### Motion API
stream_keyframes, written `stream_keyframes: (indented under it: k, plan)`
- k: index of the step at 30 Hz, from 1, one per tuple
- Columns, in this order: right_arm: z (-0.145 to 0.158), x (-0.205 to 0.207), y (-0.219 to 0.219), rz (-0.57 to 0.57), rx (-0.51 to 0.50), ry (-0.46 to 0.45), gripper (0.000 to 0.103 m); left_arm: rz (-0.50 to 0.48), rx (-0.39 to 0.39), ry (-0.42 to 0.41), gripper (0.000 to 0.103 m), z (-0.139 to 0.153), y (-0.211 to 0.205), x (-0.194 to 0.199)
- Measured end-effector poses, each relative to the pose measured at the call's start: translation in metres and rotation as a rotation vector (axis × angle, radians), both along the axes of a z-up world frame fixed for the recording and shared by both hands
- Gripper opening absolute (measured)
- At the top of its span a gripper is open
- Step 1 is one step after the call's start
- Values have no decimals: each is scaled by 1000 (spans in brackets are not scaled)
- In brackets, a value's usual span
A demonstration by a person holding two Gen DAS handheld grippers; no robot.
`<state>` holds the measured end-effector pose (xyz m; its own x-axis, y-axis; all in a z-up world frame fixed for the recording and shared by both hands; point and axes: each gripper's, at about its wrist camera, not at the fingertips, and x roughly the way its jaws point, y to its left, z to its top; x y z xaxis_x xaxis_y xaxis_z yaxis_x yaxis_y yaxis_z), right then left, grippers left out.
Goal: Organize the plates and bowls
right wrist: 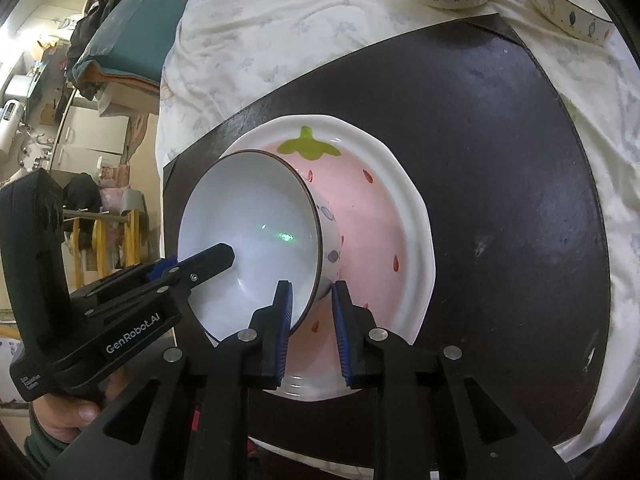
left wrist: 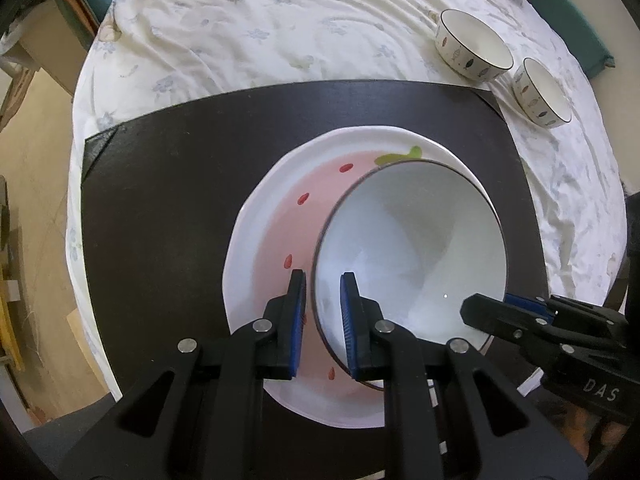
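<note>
A white bowl (left wrist: pixel 408 248) with a dark rim leans tilted on a pink strawberry plate (left wrist: pixel 272 240) that lies on a black mat (left wrist: pixel 160 200). My left gripper (left wrist: pixel 324 312) is shut on the bowl's near-left rim, one pad inside and one outside. In the right wrist view the same bowl (right wrist: pixel 248 220) rests on the plate (right wrist: pixel 372 216). My right gripper (right wrist: pixel 312 316) straddles its rim, with white showing between the inner pad and the wall, so it stands open. Each gripper shows in the other's view: the right gripper (left wrist: pixel 492 306), the left gripper (right wrist: pixel 200 262).
Two fish-patterned bowls (left wrist: pixel 474 46) (left wrist: pixel 542 94) stand upright on the flowered tablecloth (left wrist: pixel 260 32) beyond the mat's far right corner. A person's hand (right wrist: pixel 68 420) holds the left gripper's handle. Chairs and clutter lie past the round table's edge.
</note>
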<state>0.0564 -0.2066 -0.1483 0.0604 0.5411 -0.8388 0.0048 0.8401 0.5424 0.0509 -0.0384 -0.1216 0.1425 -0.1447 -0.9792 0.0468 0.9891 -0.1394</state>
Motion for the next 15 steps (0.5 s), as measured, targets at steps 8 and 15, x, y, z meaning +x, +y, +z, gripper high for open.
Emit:
stream_keyframes:
  k: [8,15]
  plan:
    - [7,-3,-1,13,-48,-38,23,-15,28,-18,15,1,-4,-2]
    - [15,-5,-8,9,-68,-102,23,-30,74,-115,51,19,-7,-8]
